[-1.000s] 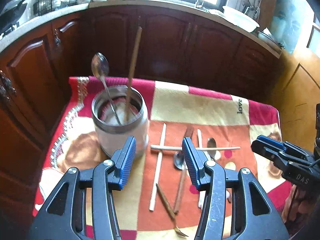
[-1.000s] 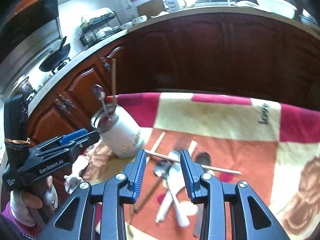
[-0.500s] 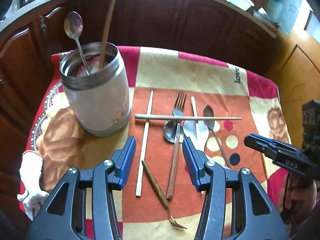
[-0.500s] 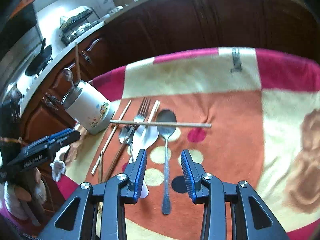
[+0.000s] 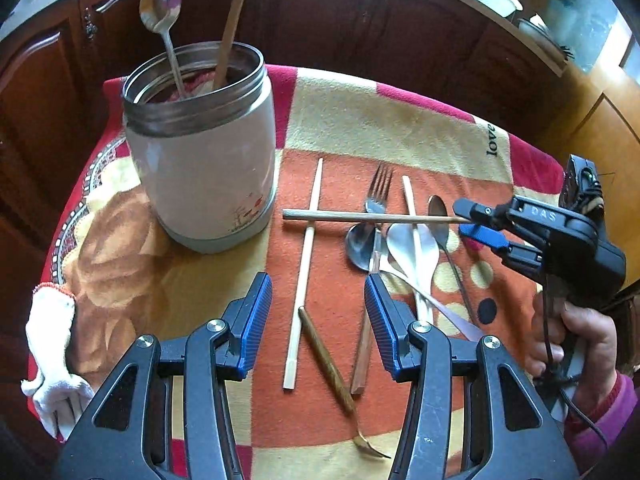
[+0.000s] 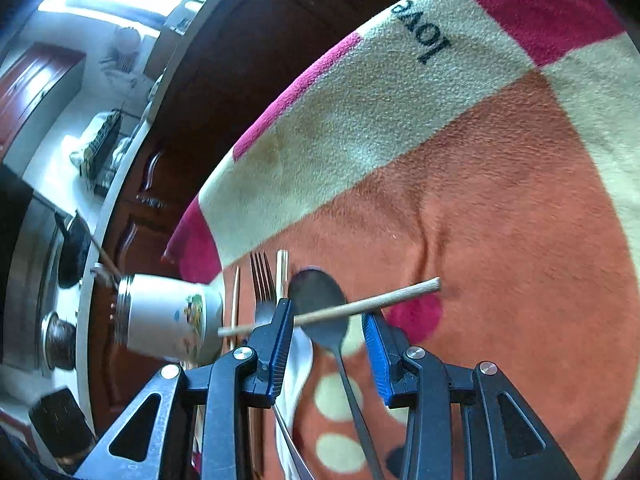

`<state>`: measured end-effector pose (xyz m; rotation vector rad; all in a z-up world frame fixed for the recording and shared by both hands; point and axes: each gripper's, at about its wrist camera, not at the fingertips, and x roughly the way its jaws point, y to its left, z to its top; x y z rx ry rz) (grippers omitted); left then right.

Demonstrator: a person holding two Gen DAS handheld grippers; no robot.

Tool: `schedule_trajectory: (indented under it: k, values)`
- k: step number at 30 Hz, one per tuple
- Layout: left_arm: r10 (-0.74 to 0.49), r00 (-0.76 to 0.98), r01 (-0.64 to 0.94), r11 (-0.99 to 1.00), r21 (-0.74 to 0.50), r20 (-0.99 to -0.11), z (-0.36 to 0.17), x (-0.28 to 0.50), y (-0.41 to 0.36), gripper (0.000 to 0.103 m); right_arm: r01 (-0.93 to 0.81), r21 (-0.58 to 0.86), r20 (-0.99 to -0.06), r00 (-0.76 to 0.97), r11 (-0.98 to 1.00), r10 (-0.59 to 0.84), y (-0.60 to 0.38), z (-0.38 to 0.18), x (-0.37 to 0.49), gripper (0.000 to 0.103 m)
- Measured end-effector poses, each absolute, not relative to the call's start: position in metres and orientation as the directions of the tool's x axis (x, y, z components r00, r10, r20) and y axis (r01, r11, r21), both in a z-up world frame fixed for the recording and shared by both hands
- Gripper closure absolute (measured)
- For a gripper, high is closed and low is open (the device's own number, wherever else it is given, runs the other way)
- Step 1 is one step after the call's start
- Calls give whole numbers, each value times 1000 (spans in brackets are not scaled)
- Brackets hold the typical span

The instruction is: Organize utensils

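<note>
Chopstick (image 5: 372, 217) lying crosswise over fork (image 5: 376, 200) and spoons, right of jar (image 5: 200, 152); near tip between spread, unpressed jaws of right gripper (image 6: 326, 320), long axis across them. Left gripper (image 5: 318, 316) spread, empty, farther back.

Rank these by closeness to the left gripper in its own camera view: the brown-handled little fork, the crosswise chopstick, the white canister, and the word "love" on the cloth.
Measured from the left gripper:
1. Brown-handled little fork, on the cloth right between the fingers.
2. Crosswise chopstick, farther up, lying over the other utensils.
3. White canister, upper left; about level with the chopstick, so a close call.
4. Word "love", far upper right.
</note>
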<state>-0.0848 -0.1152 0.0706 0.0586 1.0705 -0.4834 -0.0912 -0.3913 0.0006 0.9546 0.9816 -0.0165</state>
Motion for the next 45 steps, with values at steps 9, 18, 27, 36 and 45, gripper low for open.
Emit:
schedule_trajectory:
  k: [9, 18, 27, 36, 45]
  values:
    - [-347, 377, 391, 900, -192, -859, 65, -84, -110, 55, 433, 704, -675, 655, 563, 340, -412, -5, -90, 85]
    - [-344, 378, 389, 901, -189, -860, 67, -86, -106, 55, 280, 750, -581, 712, 600, 395, -462, 53, -117, 94]
    - [-350, 348, 426, 885, -186, -870, 62, -83, -134, 55, 214, 721, -596, 676, 659, 433, -488, 92, -138, 97]
    - [-314, 345, 451, 882, -137, -884, 62, -43, -179, 55, 362, 747, -632, 646, 558, 428, -520, 39, -116, 95]
    - [-216, 311, 499, 866, -35, -926, 37, -16, -222, 55, 438, 705, -698, 568, 558, 436, -517, -2, -80, 91]
